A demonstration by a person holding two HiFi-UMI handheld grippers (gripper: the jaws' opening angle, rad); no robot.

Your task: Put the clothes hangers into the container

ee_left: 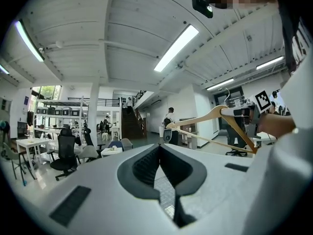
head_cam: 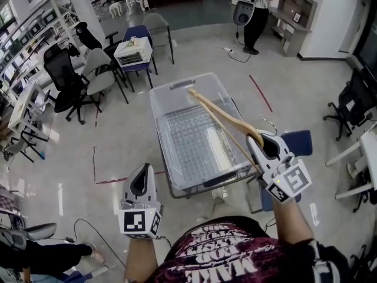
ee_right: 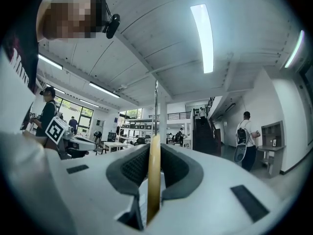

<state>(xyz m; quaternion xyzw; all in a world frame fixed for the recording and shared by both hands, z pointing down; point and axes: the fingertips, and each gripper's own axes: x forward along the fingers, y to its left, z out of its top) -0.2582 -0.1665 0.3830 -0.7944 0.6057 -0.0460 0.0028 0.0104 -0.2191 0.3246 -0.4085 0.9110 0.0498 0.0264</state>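
Right gripper (head_cam: 258,141) is clenched on the wooden hanger (head_cam: 219,114), which points to 11 o'clock over the clear container (head_cam: 177,88). Left gripper (head_cam: 141,180) sits at the container's 7 o'clock, jaws together, empty.

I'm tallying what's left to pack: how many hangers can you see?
1. A wooden hanger, clamped in the right gripper, above the clear container. I see none inside, though glare on its walls may hide some.
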